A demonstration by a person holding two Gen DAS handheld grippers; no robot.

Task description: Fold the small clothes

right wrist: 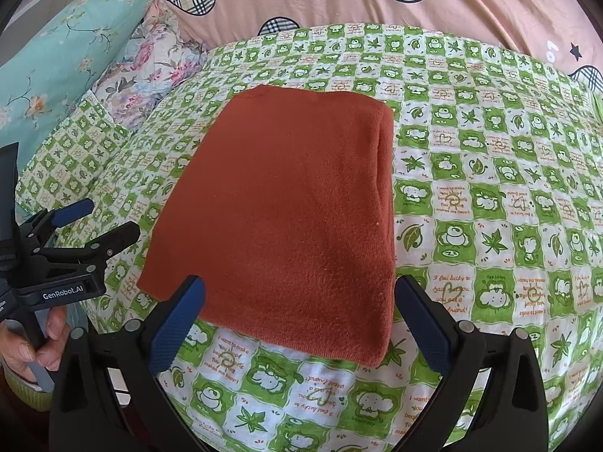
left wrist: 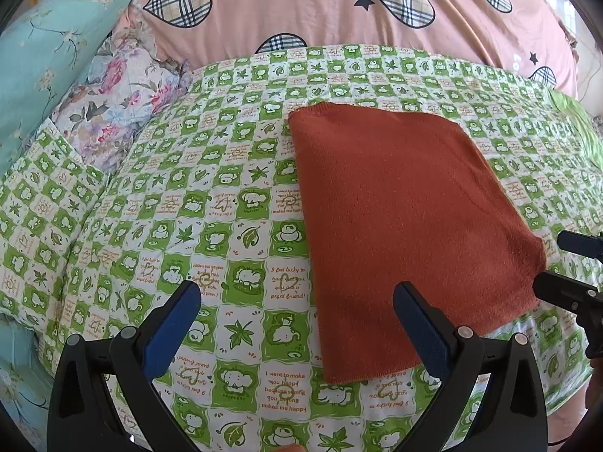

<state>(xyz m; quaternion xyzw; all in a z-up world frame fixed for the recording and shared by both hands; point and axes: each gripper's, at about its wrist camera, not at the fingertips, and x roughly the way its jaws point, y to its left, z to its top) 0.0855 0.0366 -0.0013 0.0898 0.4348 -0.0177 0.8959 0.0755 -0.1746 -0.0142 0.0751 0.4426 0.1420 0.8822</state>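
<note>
A rust-orange knitted garment (left wrist: 407,226) lies folded into a flat rectangle on the green-and-white checked bedsheet (left wrist: 188,207). My left gripper (left wrist: 297,301) is open, hovering near the garment's front left edge with nothing between its fingers. In the right wrist view the folded garment (right wrist: 286,207) fills the middle, and my right gripper (right wrist: 299,297) stands open just in front of its near edge, holding nothing. The left gripper (right wrist: 98,218) shows at the left edge there, with a hand (right wrist: 34,342) on its handle. The right gripper's fingertips (left wrist: 565,263) show at the right edge of the left wrist view.
A pink quilt with plaid hearts (left wrist: 339,7) bulges along the back. A teal floral pillow (left wrist: 41,56) and a flowered pillow (left wrist: 113,101) sit at the left. Open sheet surrounds the garment on the left and right.
</note>
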